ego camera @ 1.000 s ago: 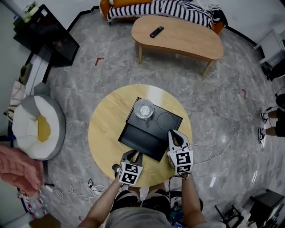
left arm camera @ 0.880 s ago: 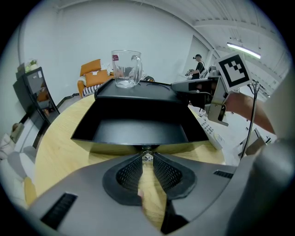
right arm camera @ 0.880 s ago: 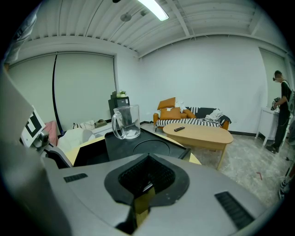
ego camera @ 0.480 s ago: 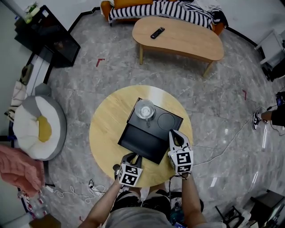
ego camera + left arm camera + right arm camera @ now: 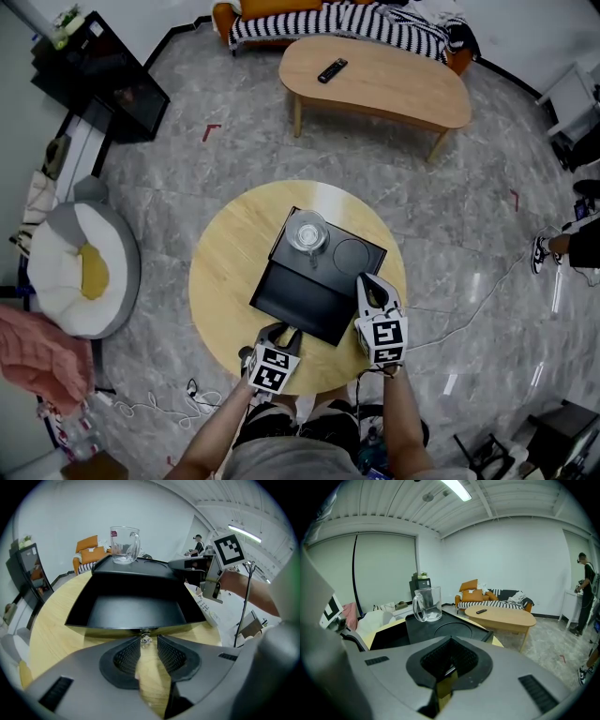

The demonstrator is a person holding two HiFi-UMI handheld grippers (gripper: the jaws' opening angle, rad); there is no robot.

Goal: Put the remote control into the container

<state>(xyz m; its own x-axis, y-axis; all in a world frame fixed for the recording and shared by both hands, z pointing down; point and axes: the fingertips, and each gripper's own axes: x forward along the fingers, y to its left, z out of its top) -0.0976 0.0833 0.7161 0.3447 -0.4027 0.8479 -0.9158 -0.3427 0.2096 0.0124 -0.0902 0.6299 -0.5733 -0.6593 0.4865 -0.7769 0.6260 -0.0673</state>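
Note:
A black container [image 5: 360, 255] stands on the round wooden table [image 5: 220, 272], and its drawer [image 5: 298, 296] [image 5: 136, 612] is pulled out and empty. At the drawer's near wall, my left gripper [image 5: 287, 331] [image 5: 149, 638] has its narrow jaws around the small clear knob [image 5: 146, 640]. A white remote control [image 5: 209, 609] lies on the table right of the drawer; the head view hides it under my right gripper [image 5: 369, 282] [image 5: 449, 641] [image 5: 180, 564]. That gripper hovers over the drawer's right edge, shut and holding nothing. A black remote [image 5: 330, 68] [image 5: 481, 611] lies on the far coffee table.
A glass mug [image 5: 306, 231] [image 5: 124, 544] [image 5: 427, 603] stands on the container's lid beside a round recess [image 5: 349, 253]. The oval coffee table [image 5: 394, 89] and a striped sofa [image 5: 347, 17] are beyond. A cable [image 5: 469, 314] runs across the floor at right, near a person's feet [image 5: 544, 251].
Both grippers and the drawer keep their places. Only the feet of the person at the right edge have shifted.

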